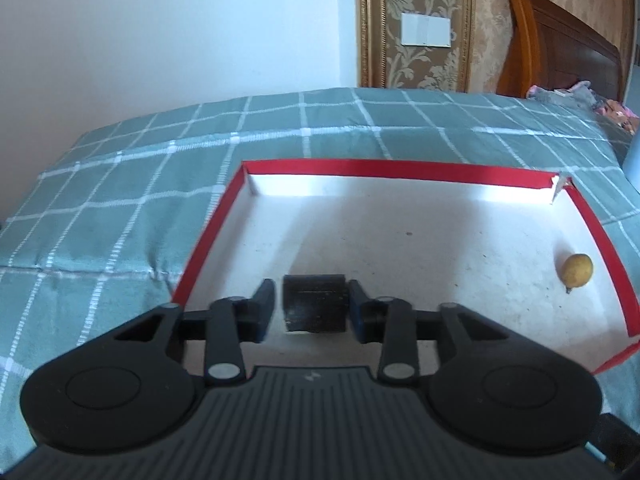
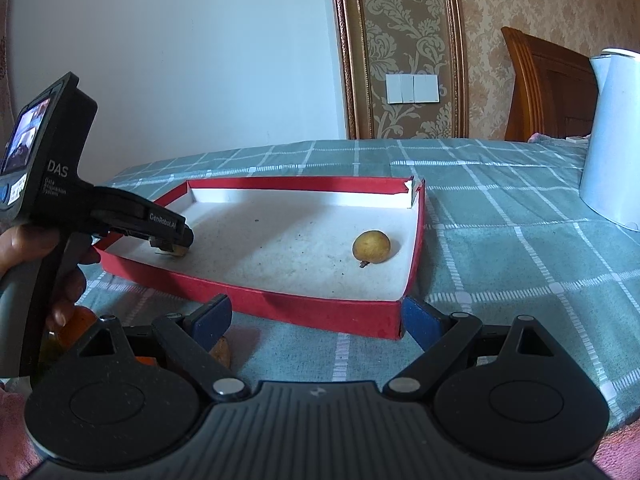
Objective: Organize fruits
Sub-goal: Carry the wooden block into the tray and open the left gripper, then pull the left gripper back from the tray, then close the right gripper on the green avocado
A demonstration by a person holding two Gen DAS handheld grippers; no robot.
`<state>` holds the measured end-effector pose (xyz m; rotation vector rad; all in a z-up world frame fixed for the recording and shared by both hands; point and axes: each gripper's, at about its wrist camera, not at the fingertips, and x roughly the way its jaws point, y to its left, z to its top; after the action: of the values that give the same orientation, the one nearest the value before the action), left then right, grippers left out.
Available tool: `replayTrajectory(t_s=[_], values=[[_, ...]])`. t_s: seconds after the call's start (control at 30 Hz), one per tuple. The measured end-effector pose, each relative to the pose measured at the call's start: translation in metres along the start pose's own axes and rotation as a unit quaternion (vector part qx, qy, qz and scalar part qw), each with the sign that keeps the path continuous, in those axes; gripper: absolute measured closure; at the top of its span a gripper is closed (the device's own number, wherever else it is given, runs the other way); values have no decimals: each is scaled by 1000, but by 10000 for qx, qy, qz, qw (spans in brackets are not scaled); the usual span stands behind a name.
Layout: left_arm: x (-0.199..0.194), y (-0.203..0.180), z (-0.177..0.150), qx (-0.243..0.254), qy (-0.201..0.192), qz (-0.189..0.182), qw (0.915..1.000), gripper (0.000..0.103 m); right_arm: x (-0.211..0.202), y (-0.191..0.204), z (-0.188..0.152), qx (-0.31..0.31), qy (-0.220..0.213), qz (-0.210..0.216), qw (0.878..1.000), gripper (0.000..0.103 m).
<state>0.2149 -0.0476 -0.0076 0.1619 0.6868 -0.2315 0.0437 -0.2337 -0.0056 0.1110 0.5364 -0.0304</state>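
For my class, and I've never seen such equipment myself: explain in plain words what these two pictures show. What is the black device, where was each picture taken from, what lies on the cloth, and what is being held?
There is no robot: a person holds a handheld gripper in each hand, and each carries a camera looking along its two fingers. One picture looks out from the left gripper. The other looks out from the right gripper and also shows the person's left hand. On the checked cloth lies a shallow red box with one yellowish fruit inside. A white kettle stands nearby. The left gripper reaches into the box with a dark object between its fingers; whether it grips is unclear. The right gripper is open and empty.
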Motion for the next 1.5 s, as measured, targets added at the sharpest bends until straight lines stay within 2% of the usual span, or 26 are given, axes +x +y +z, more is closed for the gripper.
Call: replayTrajectory(t_s=[0.03,0.17,0.37,0.47,0.53,0.73,0.9,1.0,1.13,1.23,1.37,1.5], values=[[-2,1,0,-4,-41,47,10000,54,0,0,0,-3,-1,-8,10000,11],[-24,6,-3,-51,-331,222,9992,38,2,1,-1,-37,-9,-87,10000,11],[-86,27,-20,-386,-987,364,9937,26,2,0,-2,-44,-21,-182,9998,11],[-116,35,-41,-450,-1165,352,9915,18,1,-1,-2,-38,-54,-187,9998,11],[-134,40,-62,-505,-1255,368,9901,16,0,-2,-2,-25,-69,-169,9998,11],[-158,50,-114,-681,-1132,458,9902,16,-4,1,-4,-145,-163,-139,9997,11],[-176,57,-144,-903,-1199,-29,9887,16,-4,5,-5,-305,-232,-263,9989,11],[-180,45,-154,-536,-1276,-208,9902,11,-1,4,-5,-303,-190,-331,9988,11],[-173,30,-165,-102,-1101,-317,9934,11,-4,1,-5,-285,-124,-326,9990,11],[-167,27,-170,-63,-978,-382,9945,11,-18,-8,-8,-208,-117,-202,9995,11],[-157,28,-172,-80,-861,-392,9955,10,-43,-25,-17,-300,-217,-258,9990,11],[-147,29,-175,-80,-750,-348,9965,7,-56,-40,-31,-507,-78,-279,9983,11]])
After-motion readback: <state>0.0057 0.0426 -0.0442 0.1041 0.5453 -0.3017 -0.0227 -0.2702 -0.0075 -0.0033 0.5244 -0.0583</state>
